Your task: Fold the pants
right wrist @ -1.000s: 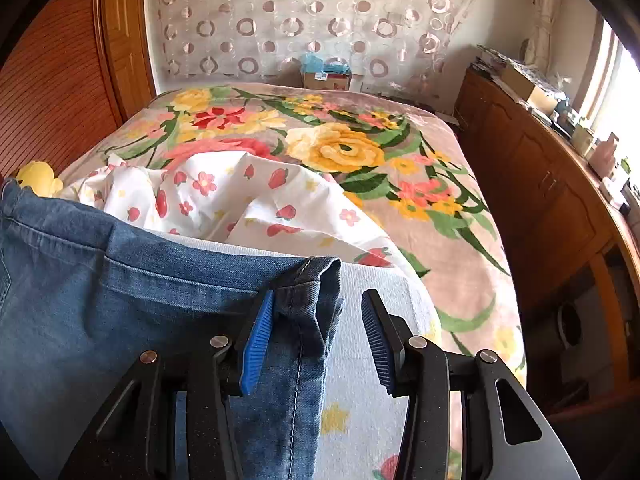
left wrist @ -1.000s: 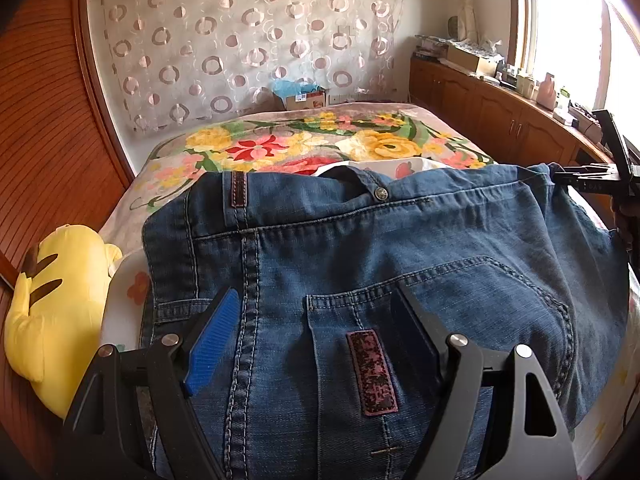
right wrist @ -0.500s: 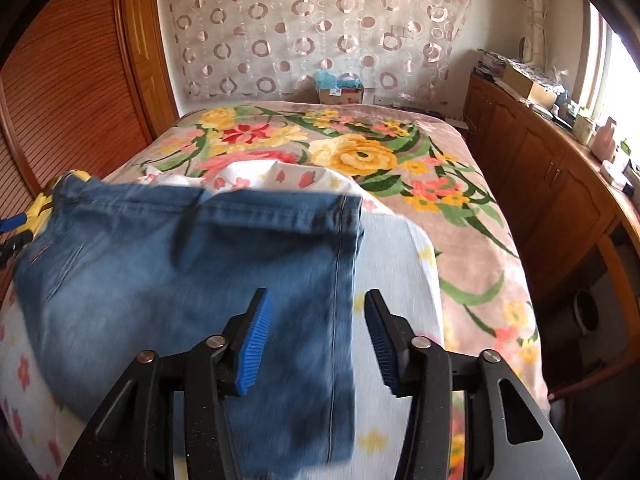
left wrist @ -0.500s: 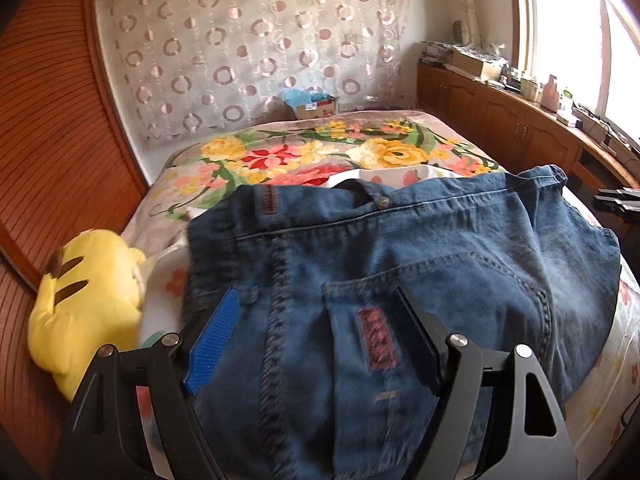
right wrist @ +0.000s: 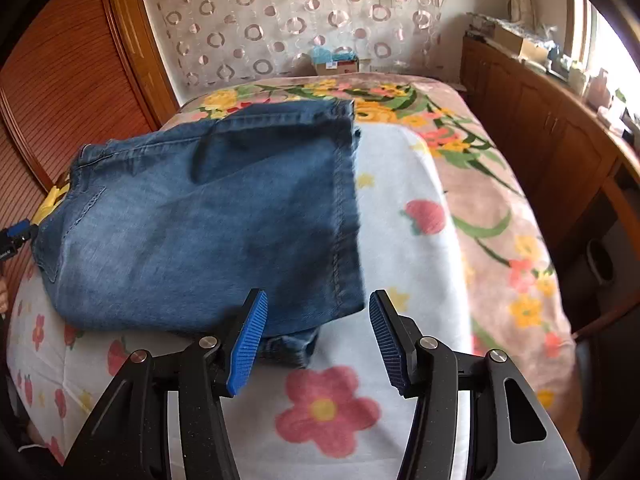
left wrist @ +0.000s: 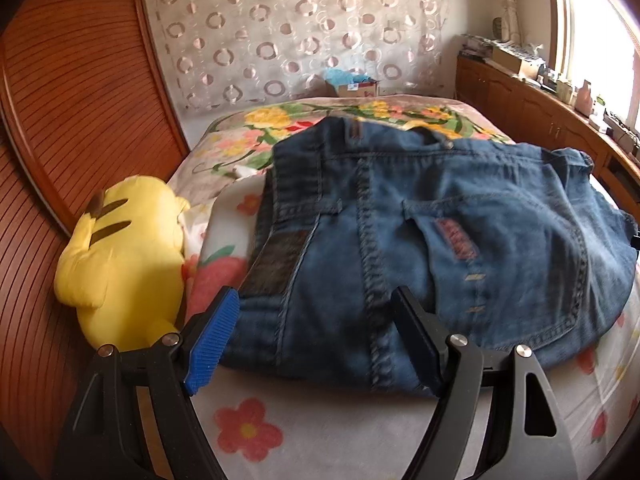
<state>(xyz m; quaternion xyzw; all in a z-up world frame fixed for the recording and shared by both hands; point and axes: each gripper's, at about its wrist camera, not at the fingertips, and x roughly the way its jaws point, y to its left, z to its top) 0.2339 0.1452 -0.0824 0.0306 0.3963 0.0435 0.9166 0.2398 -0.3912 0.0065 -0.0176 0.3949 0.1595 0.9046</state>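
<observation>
Both of your grippers have backed away from the jeans since the earlier frames: a second ago the right gripper (right wrist: pixel 318 336) had its blue pads around the denim edge, and that edge now lies on the bed beyond the fingertips. Your right jaws are opening at this moment, with nothing between them; past them you see only the near edge of the folded denim and the floral sheet (right wrist: pixel 400 208).

Your left gripper (left wrist: pixel 316 340) stands wide apart and released. No fabric is clamped; the near edge of the jeans (left wrist: pixel 420 240) shows beyond and between its fingers, which hover above the denim without pressing on it.

The jeans lie folded into a compact stack on the white flower-print sheet, which covers the near part of the bed. The waistband faces the far side, and a back pocket with a dark red patch faces up. The bright floral blanket (right wrist: pixel 500 184) shows beyond and to the right of the sheet.

A yellow plush toy (left wrist: pixel 124 256) rests at the left edge of the bed, just beside the jeans, against the wooden panel (left wrist: pixel 72 92).
</observation>
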